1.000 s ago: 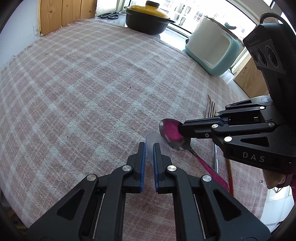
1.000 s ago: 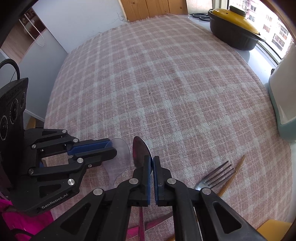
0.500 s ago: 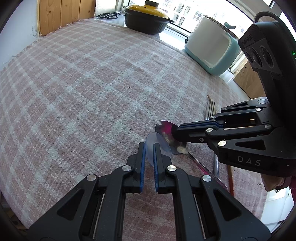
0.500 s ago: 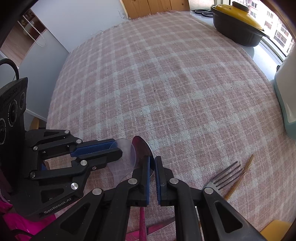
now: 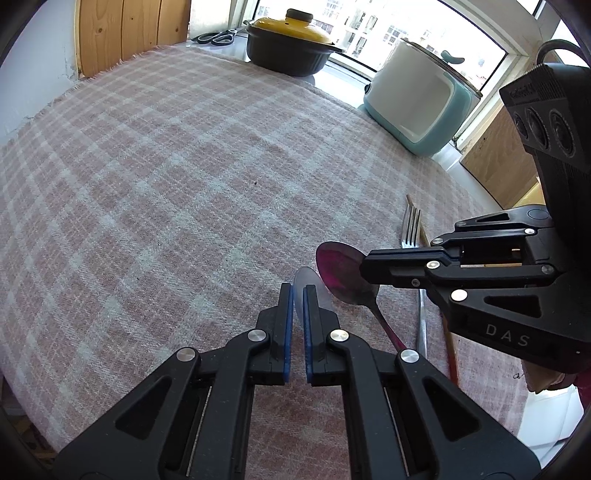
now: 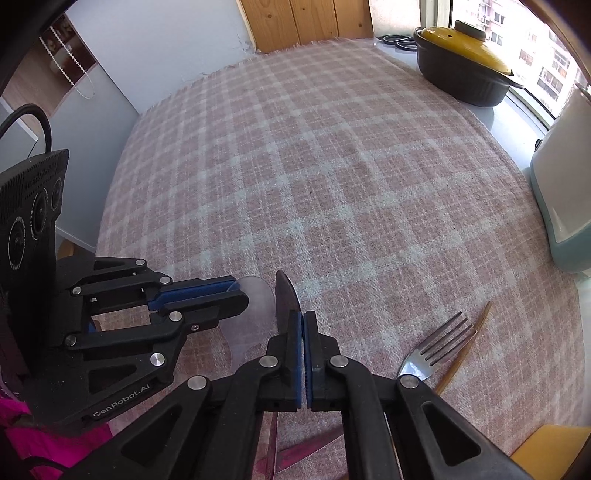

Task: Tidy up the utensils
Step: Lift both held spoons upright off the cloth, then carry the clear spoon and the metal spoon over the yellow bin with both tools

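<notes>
Gripping a clear plastic spoon [image 5: 309, 284] between its blue pads, the left claw [image 5: 297, 295] sits clamped on it just above the pink-and-white checked cloth [image 5: 177, 177] that covers the table. The right claw [image 6: 303, 325] is likewise clamped, on a shiny metal spoon [image 6: 286, 293] whose bowl shows a pink reflection in the left wrist view. The two spoon bowls lie side by side, the clear one just left of the metal one; whether they touch cannot be told. Right of the claws, a silver metal fork [image 6: 432, 350] lies flat on the cloth beside a thin brown wooden chopstick [image 6: 465, 347]. At the far edge of the table, near the window, stand a black casserole pot with a yellow lid [image 5: 291, 48] and a white-and-teal appliance [image 5: 421, 107]. A pair of black-handled scissors [image 5: 216, 36] lies left of the pot.
</notes>
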Demonstrator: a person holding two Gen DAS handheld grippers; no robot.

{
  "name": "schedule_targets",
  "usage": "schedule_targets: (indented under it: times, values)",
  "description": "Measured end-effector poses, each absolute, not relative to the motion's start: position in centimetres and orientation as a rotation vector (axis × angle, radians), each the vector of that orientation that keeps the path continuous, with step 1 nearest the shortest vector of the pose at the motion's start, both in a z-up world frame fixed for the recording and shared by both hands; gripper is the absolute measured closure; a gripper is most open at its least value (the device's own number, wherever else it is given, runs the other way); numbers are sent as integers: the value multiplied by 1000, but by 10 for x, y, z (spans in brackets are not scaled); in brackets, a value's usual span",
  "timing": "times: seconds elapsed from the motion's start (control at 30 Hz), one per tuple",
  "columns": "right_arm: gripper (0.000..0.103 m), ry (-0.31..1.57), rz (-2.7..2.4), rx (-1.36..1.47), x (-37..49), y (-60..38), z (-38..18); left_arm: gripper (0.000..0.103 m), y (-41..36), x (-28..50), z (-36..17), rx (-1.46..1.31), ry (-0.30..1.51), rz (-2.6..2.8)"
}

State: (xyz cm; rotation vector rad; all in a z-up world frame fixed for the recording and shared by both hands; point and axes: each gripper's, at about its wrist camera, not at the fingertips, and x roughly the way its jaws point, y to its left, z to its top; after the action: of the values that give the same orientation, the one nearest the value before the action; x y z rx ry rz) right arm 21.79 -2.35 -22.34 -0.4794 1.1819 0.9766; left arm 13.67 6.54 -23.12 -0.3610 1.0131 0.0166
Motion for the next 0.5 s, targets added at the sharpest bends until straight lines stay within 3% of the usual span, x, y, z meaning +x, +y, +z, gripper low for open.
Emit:
schedule_targets:
  times: [0.5]
  values:
    - [103,997,908,-393,205,-65,-159,103,61,125,-191,-332,925,1]
